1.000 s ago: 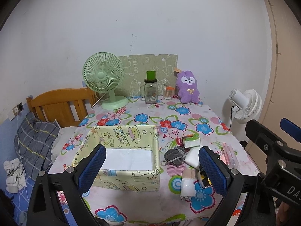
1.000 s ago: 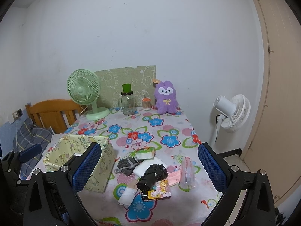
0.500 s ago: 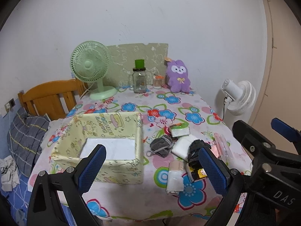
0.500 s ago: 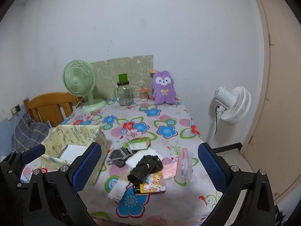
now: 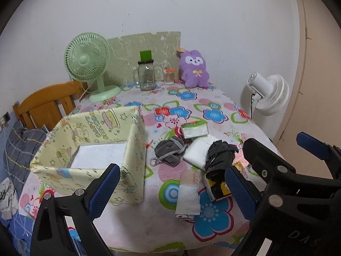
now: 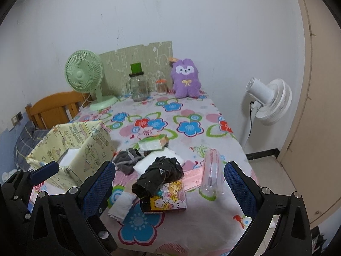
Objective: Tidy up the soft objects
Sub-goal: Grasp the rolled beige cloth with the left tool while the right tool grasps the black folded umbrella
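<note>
A pale yellow fabric box [image 5: 132,140] [image 6: 93,147] stands open on the flowered table, with a white item inside. Right of it lies a heap: a grey drawstring pouch [image 5: 169,150] [image 6: 125,160], a white folded cloth [image 5: 199,149], a black crumpled bag [image 5: 219,157] [image 6: 159,176], a tissue pack [image 5: 195,130] [image 6: 151,144], a white rolled cloth [image 5: 187,198] [image 6: 121,204] and a cartoon-printed packet [image 6: 170,198]. My left gripper [image 5: 170,194] is open and empty, above the near table edge. My right gripper [image 6: 168,189] is open and empty, over the heap.
A clear tube case [image 6: 210,172] lies right of the heap. At the back stand a green fan [image 5: 89,64], a glass jar [image 5: 146,74], a small jar [image 5: 169,76] and a purple plush rabbit [image 5: 194,69]. A white floor fan [image 6: 268,100] and a wooden chair [image 5: 49,104] flank the table.
Both grippers have moved closer to the table and lower, so the box and heap appear larger. Both stay open and empty. Nothing on the table has moved.
</note>
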The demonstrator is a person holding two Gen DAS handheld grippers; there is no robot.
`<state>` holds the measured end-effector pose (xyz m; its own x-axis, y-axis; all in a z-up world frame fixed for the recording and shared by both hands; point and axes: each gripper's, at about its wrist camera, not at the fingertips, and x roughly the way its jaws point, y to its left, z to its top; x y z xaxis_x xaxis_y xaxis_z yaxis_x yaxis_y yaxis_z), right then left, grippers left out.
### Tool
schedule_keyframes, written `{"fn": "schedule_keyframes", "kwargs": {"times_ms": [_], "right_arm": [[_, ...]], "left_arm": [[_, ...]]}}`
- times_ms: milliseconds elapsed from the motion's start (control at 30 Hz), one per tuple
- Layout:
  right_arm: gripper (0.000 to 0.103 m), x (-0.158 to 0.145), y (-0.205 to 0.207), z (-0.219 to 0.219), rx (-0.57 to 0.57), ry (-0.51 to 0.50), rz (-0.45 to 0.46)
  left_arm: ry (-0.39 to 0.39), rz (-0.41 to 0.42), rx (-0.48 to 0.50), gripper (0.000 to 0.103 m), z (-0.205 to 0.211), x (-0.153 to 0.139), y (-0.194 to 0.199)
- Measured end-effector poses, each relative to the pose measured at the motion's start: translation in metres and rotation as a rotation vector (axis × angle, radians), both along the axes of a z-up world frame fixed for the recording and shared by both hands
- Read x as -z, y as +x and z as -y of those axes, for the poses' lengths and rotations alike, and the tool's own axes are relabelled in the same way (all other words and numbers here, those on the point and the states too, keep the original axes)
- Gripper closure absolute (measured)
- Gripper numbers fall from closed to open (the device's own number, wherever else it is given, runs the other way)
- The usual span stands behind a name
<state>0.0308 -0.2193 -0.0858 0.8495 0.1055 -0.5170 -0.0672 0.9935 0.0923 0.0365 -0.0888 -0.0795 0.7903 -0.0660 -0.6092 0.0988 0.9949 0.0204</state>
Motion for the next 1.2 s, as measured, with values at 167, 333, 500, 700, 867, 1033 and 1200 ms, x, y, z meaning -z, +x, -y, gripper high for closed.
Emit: {"fn": "schedule_keyframes", "kwargs": {"times_ms": [167, 333, 500, 700, 867, 1033, 1200], "right_arm": [[0.004, 0.014, 0.011, -0.002, -0.017, 0.011, -0.027], [0.004, 0.028, 0.019, -0.004, -0.028, 0.023, -0.059], [0.008, 0.04, 0.026, -0.006, -0.036, 0.04, -0.077], [0.01, 0.05, 0.033, -0.015, -0.043, 0.029, -0.104], [0.018, 0.057, 0.039, -0.02, -0.037, 0.016, -0.123], [0.022, 0.061, 0.045, -0.021, -0.036, 0.018, -0.148], [0.044, 0.07, 0.051, -0.024, -0.066, 0.032, -0.189]], "left_arm": [[0.013, -0.023, 0.016, 0.004, 0.005, 0.013, 0.007], [0.024, -0.052, 0.023, 0.007, 0.008, 0.027, 0.013], [0.028, -0.082, 0.028, 0.01, 0.009, 0.041, 0.019], [0.034, -0.107, 0.041, 0.015, 0.01, 0.054, 0.023], [0.033, -0.131, 0.031, 0.018, 0.007, 0.061, 0.028], [0.006, -0.156, 0.023, 0.027, 0.005, 0.067, 0.033], [0.0, -0.181, 0.016, 0.039, 0.005, 0.073, 0.037]]}}
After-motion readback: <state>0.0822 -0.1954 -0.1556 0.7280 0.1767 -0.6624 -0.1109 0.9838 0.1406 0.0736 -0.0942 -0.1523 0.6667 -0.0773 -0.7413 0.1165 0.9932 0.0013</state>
